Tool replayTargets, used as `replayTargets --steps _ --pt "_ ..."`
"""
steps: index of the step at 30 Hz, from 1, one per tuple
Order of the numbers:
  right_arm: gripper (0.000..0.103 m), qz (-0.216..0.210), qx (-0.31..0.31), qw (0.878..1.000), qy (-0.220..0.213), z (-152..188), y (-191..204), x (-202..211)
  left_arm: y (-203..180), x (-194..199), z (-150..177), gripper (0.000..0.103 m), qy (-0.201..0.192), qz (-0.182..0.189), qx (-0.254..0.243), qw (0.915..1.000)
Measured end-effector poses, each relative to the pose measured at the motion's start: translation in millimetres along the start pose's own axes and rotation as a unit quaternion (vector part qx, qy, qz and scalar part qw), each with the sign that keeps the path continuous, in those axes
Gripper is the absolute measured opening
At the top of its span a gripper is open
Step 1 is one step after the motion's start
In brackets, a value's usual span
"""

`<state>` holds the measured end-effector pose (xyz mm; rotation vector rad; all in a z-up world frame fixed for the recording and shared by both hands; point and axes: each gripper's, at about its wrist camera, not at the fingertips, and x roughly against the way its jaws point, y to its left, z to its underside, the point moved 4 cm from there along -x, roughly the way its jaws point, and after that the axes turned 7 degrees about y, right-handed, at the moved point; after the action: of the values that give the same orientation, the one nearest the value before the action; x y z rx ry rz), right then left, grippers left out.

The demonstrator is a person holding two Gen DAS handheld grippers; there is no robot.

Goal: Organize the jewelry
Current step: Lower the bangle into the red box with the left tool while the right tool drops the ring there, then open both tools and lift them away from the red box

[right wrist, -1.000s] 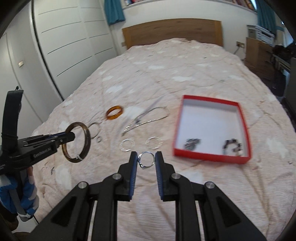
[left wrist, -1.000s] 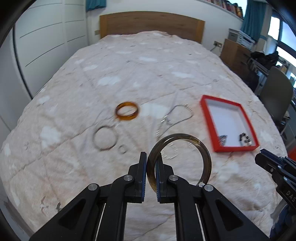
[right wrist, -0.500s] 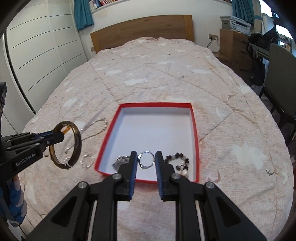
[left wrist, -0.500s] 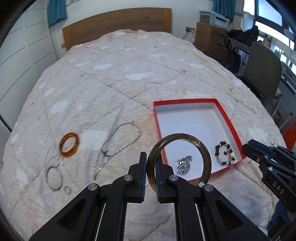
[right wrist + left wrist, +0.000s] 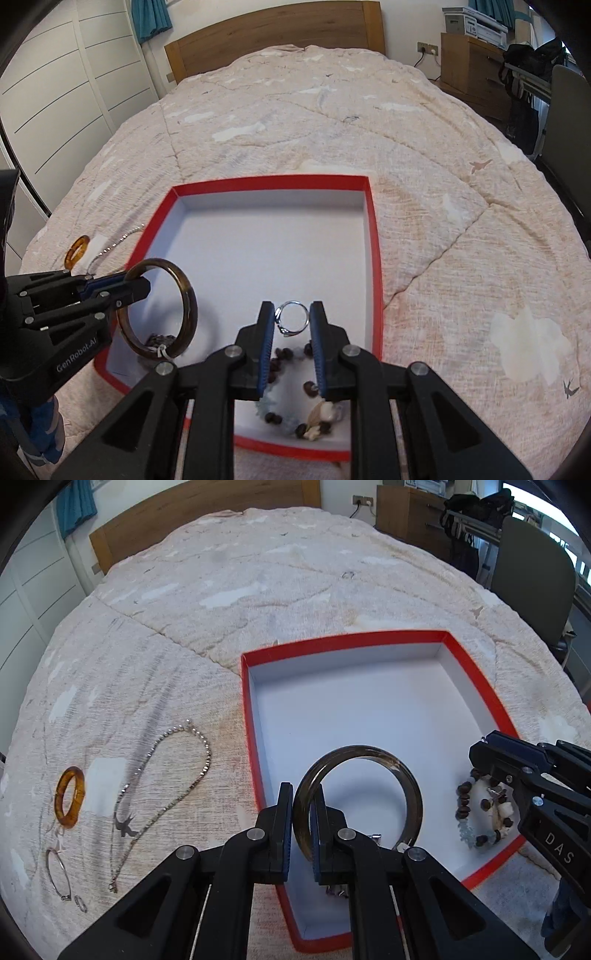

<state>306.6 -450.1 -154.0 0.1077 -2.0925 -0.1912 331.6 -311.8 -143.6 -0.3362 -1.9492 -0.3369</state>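
Note:
My left gripper (image 5: 302, 798) is shut on a dark brown bangle (image 5: 410, 794) and holds it above the near left part of the red box (image 5: 476, 672). It also shows in the right wrist view (image 5: 142, 286) with the bangle (image 5: 186, 291). My right gripper (image 5: 292, 314) is shut on a silver ring (image 5: 291, 318) above the box (image 5: 375, 236), over a beaded bracelet (image 5: 310, 424). In the left wrist view the bracelet (image 5: 466, 812) lies in the box under the right gripper (image 5: 484, 755).
On the bedspread left of the box lie an amber ring (image 5: 69, 797), a silver chain (image 5: 166, 790), a thin hoop (image 5: 57, 873) and a small ring (image 5: 80, 903). A small silver piece (image 5: 336, 891) lies in the box. A chair (image 5: 532, 576) stands at the right.
Both grippers have moved right and forward over the red box, each still holding its piece. The box is now much closer in both views.

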Motion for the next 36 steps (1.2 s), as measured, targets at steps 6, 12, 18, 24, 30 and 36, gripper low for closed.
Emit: replayTargets --steps 6,12,18,24,30,36 --pt "0.018 0.003 0.010 1.000 0.023 3 -5 -17 0 -18 -2 0.009 0.015 -0.007 0.006 0.9998" --pt "0.019 0.016 0.032 0.999 0.033 2 0 -22 0 -25 -5 0.010 0.021 -0.012 0.013 0.9996" --pt "0.020 0.029 0.034 0.998 0.040 2 0 -22 1 -26 -9 0.011 0.025 -0.008 0.012 0.9996" --pt "0.029 0.035 0.028 0.998 0.042 4 -1 -14 3 -24 -6 0.011 0.030 0.007 0.011 0.9995" --pt "0.029 0.044 0.022 0.998 0.037 6 -1 2 1 -6 0 0.021 0.021 0.014 0.005 0.9997" --pt "0.029 0.055 0.015 0.998 0.026 9 2 29 9 26 4 0.030 -0.005 0.012 0.010 0.9999"
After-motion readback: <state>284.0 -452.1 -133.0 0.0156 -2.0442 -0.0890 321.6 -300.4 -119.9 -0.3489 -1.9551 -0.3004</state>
